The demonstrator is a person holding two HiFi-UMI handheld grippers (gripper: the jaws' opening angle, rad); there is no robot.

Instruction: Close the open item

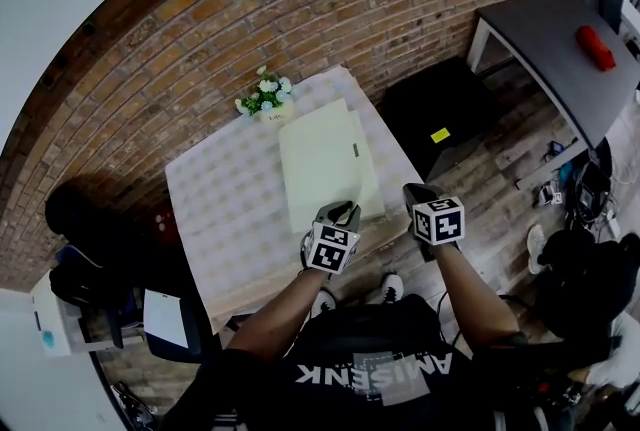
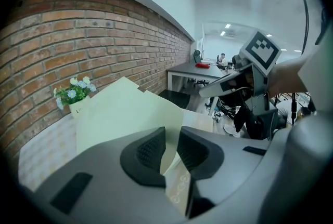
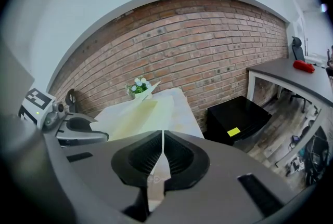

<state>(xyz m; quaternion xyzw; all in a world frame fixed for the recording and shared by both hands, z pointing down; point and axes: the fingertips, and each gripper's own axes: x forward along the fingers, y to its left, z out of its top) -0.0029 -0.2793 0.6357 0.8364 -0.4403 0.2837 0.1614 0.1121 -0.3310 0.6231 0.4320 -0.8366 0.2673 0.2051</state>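
A pale yellow folder (image 1: 320, 159) lies on the patterned table (image 1: 220, 209), its upper cover tilted up off the lower leaf. My left gripper (image 1: 340, 214) is at the folder's near right corner. In the left gripper view the cover (image 2: 125, 114) runs down between the jaws of the left gripper (image 2: 171, 153), which are shut on its edge. My right gripper (image 1: 418, 197) hovers just right of it by the table's edge. Its jaws are shut with nothing in them (image 3: 162, 158). The right gripper view shows the folder (image 3: 140, 114) and the left gripper (image 3: 78, 132) at left.
A small pot of white flowers (image 1: 265, 97) stands at the table's far edge against the brick wall. A black box (image 1: 440, 109) sits on the floor to the right. Beyond it is a grey desk (image 1: 560, 49) with a red object (image 1: 595, 47).
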